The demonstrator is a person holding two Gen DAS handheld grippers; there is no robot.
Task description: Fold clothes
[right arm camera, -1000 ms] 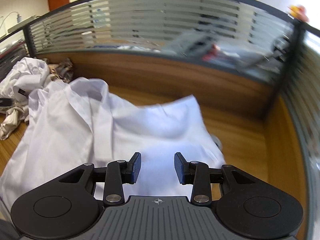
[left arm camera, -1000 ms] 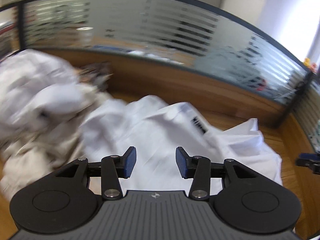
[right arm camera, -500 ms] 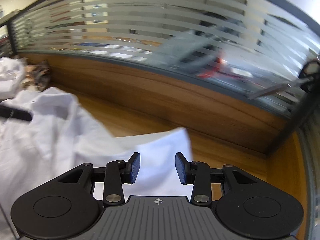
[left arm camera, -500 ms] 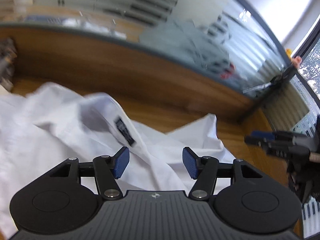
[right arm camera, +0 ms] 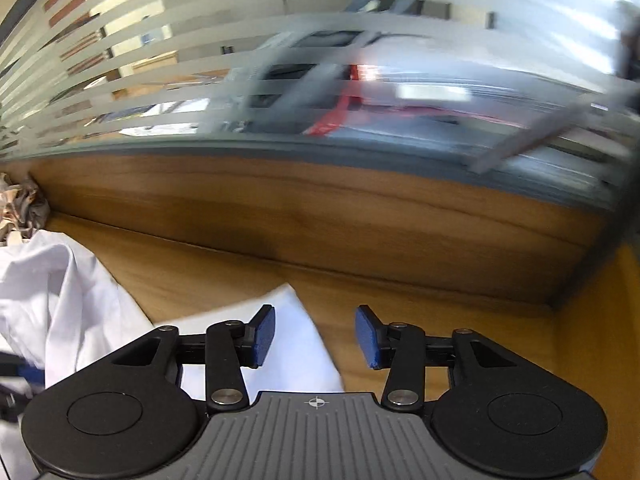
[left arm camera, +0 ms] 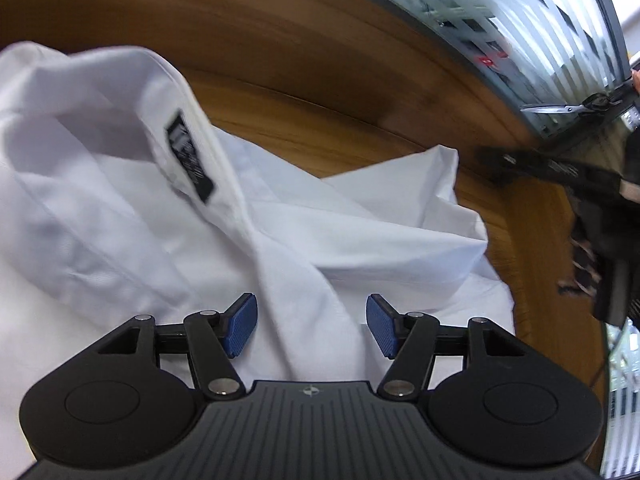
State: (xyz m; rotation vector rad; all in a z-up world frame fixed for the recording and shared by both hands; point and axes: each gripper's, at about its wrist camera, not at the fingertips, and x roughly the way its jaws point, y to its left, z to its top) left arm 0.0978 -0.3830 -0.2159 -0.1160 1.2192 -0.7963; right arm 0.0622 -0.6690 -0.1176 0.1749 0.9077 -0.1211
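- A white shirt (left arm camera: 168,208) is spread on the wooden desk (left arm camera: 360,136), its collar label (left arm camera: 188,156) turned up.
- Behind the shirt a wooden ledge (right arm camera: 320,216) and a striped glass screen (right arm camera: 240,60) are seen (blurred).
- The left gripper (left arm camera: 311,329) is held wide over the shirt's front fold, nothing gripped.
- The right gripper (right arm camera: 315,336) is held wide at the shirt's corner, empty.
- Since a second ago, both have been brought lower and rightward, and the left has been opened wider.

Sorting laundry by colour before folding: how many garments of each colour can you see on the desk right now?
White: 1, the shirt
Beige-grey: 1, a crumpled heap at the left edge, too cut off to identify
Total: 2
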